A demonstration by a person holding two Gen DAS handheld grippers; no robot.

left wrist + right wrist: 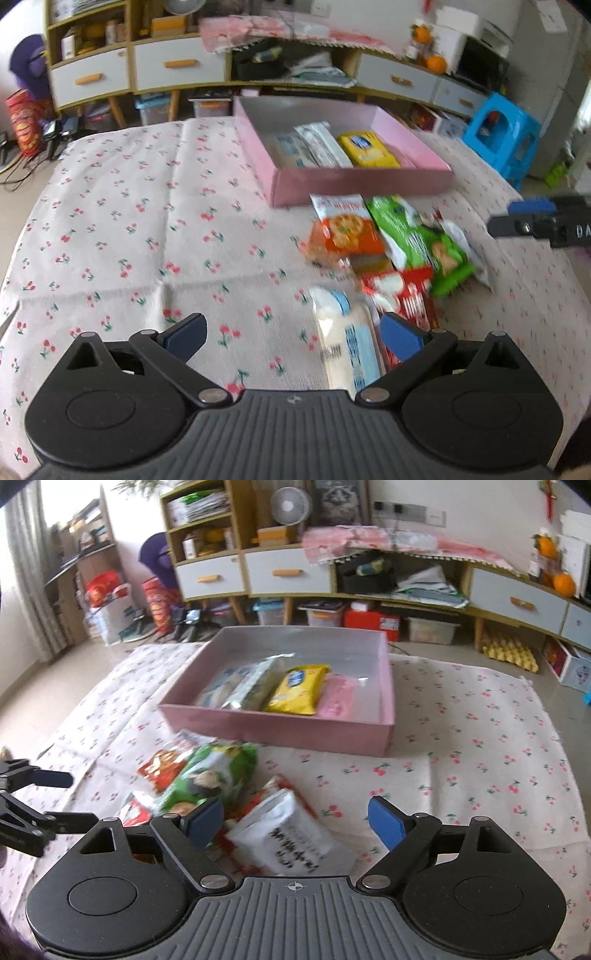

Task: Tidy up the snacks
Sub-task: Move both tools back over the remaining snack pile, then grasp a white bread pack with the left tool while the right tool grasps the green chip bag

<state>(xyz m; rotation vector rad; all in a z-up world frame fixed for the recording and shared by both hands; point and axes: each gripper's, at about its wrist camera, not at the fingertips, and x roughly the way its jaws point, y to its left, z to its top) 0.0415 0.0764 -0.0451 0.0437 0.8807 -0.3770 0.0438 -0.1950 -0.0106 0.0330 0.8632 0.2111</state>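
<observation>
A pink box (362, 181) on the cherry-print cloth holds a yellow packet (369, 147), a silver packet (323, 144) and a white-blue one. In front of it lies a loose pile: an orange cracker packet (347, 232), a green packet (421, 243), a red packet (402, 295) and a white-blue packet (347, 339). My left gripper (293, 336) is open above the cloth, the white-blue packet near its right finger. My right gripper (295, 821) is open over a white printed packet (295, 838), with the pads not touching it. The green packet (218, 771) lies just left of it.
The pink box (280, 727) also holds a pink packet (338, 698). Each gripper shows in the other's view: the right (506, 216) at the right edge, the left (64, 798) at the left edge. Behind the cloth stand cabinets with drawers (288, 572) and a blue stool (502, 136).
</observation>
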